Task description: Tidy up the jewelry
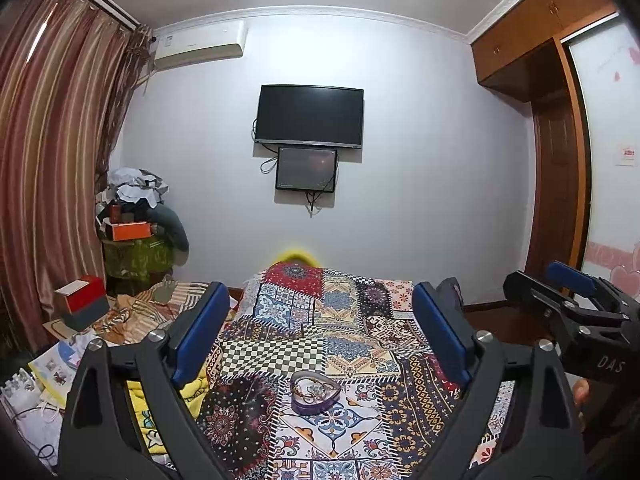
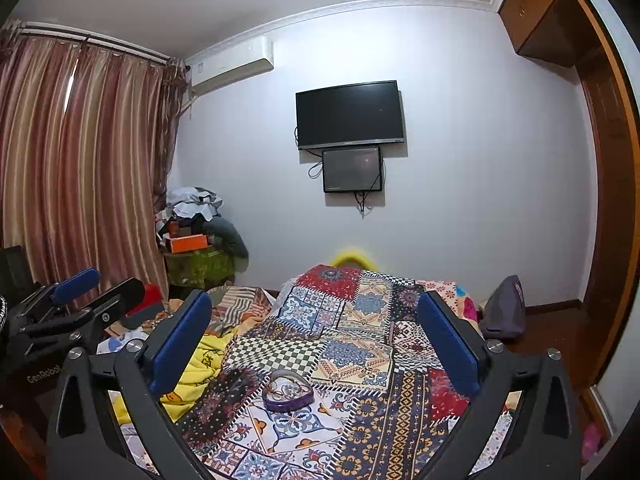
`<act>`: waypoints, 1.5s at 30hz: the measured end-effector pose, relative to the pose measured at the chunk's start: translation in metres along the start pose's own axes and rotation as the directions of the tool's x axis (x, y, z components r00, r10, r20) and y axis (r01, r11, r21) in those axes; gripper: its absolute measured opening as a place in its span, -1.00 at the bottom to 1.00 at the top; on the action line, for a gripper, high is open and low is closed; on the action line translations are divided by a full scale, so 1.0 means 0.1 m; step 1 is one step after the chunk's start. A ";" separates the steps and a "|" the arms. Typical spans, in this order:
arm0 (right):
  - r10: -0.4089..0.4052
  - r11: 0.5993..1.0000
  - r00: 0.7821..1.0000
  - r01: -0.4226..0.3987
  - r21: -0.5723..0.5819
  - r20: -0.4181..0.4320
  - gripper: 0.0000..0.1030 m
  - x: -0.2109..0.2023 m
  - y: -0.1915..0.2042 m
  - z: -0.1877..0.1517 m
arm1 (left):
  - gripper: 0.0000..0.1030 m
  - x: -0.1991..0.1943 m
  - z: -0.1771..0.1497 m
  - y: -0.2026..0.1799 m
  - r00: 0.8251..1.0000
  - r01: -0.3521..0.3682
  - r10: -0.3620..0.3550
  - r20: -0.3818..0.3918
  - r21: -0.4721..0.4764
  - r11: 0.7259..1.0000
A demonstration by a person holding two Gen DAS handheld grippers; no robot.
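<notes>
A purple heart-shaped jewelry box (image 1: 315,393) sits open on the patchwork bedspread (image 1: 352,320), with bracelets and small pieces inside. It also shows in the right wrist view (image 2: 288,394). My left gripper (image 1: 320,332) is open and empty, held above and behind the box. My right gripper (image 2: 316,340) is open and empty, at about the same distance from the box. The right gripper shows at the right edge of the left wrist view (image 1: 576,304), and the left gripper shows at the left of the right wrist view (image 2: 76,304).
The bedspread (image 2: 360,320) covers a bed. A yellow blanket (image 2: 200,364) and papers (image 1: 56,364) lie on the left. A red and white box (image 1: 82,300) and a pile of clothes (image 1: 136,208) stand by the curtain. A dark bag (image 2: 506,308) lies at the right.
</notes>
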State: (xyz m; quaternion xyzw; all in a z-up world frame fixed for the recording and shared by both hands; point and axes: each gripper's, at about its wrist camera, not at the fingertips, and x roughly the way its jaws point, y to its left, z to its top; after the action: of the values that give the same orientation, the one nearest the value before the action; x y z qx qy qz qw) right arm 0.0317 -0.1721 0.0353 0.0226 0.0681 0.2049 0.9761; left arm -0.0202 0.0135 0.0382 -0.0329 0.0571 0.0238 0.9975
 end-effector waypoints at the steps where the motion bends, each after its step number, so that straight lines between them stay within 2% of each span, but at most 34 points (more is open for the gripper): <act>1: 0.005 1.000 1.000 -0.005 -0.003 -0.006 0.99 0.02 0.01 0.00 | 0.82 -0.02 -0.01 0.00 1.000 0.003 -0.003 -0.001 -0.002 1.000; 19: 0.018 1.000 0.999 -0.018 -0.011 -0.051 0.99 0.00 -0.02 -0.09 | 0.82 0.03 -0.10 -0.07 1.000 0.007 -0.007 -0.030 -0.001 1.000; 22: 0.021 1.000 0.998 -0.021 -0.007 -0.061 0.99 0.01 -0.03 -0.08 | 0.96 0.06 -0.11 -0.05 0.999 0.011 -0.011 -0.041 -0.004 1.000; 24: 0.020 1.000 0.998 -0.020 -0.005 -0.065 0.99 0.01 -0.03 -0.08 | 0.99 0.06 -0.12 -0.05 0.999 0.009 -0.010 -0.042 -0.002 1.000; 45: 0.034 0.999 0.996 -0.034 0.006 -0.081 0.99 0.01 -0.05 -0.05 | 0.99 0.16 -0.15 0.01 0.997 -0.019 0.018 -0.071 -0.008 1.000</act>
State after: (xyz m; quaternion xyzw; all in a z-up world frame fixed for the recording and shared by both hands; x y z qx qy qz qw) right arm 0.0342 -0.1765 0.0303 0.0176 0.1076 0.2220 0.9689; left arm -0.0065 0.0141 0.0214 -0.0376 0.0928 0.0321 0.9945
